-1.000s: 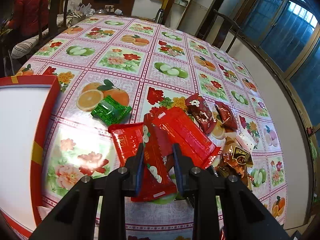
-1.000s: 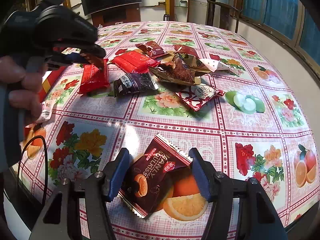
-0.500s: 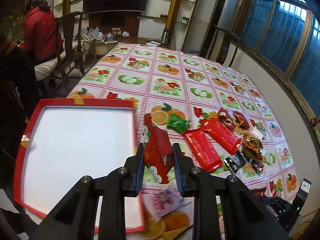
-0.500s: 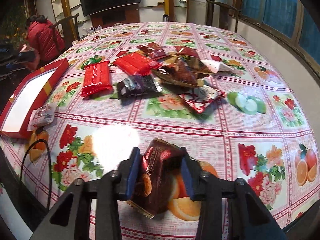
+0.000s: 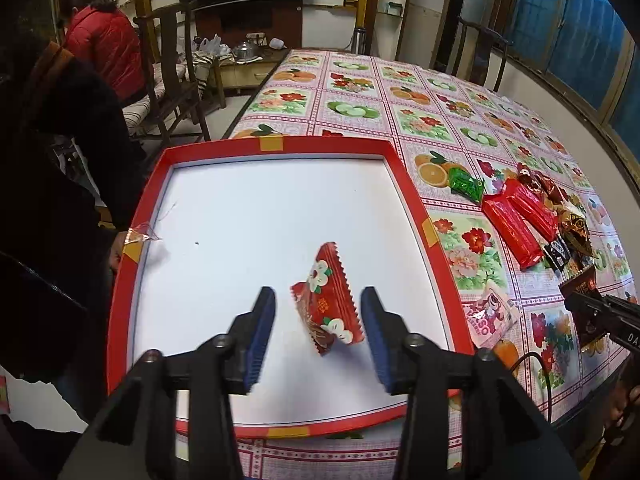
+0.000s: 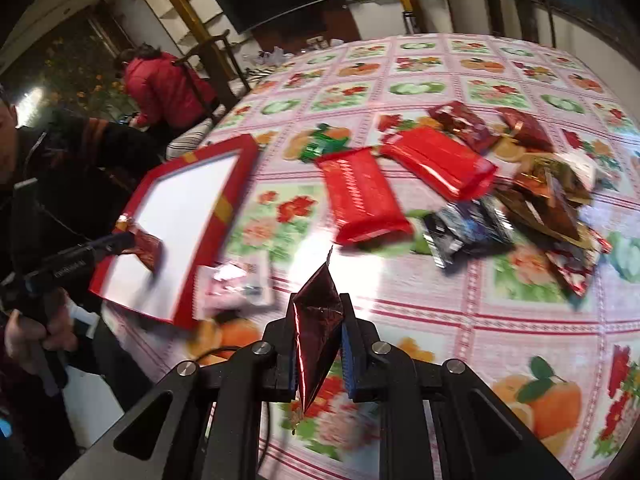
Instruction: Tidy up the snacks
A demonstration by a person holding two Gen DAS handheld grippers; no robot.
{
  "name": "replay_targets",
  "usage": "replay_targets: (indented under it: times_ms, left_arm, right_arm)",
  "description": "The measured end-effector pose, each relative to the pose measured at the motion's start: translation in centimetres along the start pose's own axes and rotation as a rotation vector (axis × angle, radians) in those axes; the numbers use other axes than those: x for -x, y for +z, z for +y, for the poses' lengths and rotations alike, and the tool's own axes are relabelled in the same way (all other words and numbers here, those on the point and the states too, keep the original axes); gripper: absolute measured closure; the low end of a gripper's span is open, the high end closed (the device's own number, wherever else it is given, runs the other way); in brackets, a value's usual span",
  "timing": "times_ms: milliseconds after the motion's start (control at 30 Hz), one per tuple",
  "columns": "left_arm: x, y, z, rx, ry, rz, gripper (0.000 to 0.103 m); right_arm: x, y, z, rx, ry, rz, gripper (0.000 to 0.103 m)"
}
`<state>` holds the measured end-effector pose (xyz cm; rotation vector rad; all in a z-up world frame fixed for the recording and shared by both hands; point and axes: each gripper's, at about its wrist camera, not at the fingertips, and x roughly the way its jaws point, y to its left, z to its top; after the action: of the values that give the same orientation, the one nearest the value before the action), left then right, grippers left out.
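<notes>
now left tongs gape over tray; right tongs pinch packet.

Red tray — fruit-and-flower tablecloth.

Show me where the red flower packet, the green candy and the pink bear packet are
red flower packet (image 5: 326, 296), left wrist view, middle of the wrapper.
green candy (image 5: 464, 185), left wrist view, centre of the wrapper.
pink bear packet (image 5: 490, 315), left wrist view, printed front.
</notes>
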<state>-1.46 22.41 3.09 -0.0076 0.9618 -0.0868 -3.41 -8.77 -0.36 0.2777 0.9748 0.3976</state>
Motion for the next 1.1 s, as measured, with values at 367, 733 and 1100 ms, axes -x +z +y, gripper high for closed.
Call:
replay_targets:
  times_ms: [367,733,1100]
  left_arm:
    - [3.9,-1.7,4.6,0.039,0.021,-0.098,0.022]
    - [4.6,-2.6,2.6,0.004,0.051,-0.104,0.019]
    - [0.5,-1.5,-12.0,-0.313,0.023,-0.058,0.018]
  right_arm:
    - [-6.9,6.1,12.3,0.099,0.215,-0.026,0.083]
    - [-7.3,9.7,12.0,0.163,0.225,-0.133,0.036]
    - [-3.6,11.1,-5.6,-0.042,0.152,-0.067,0.035]
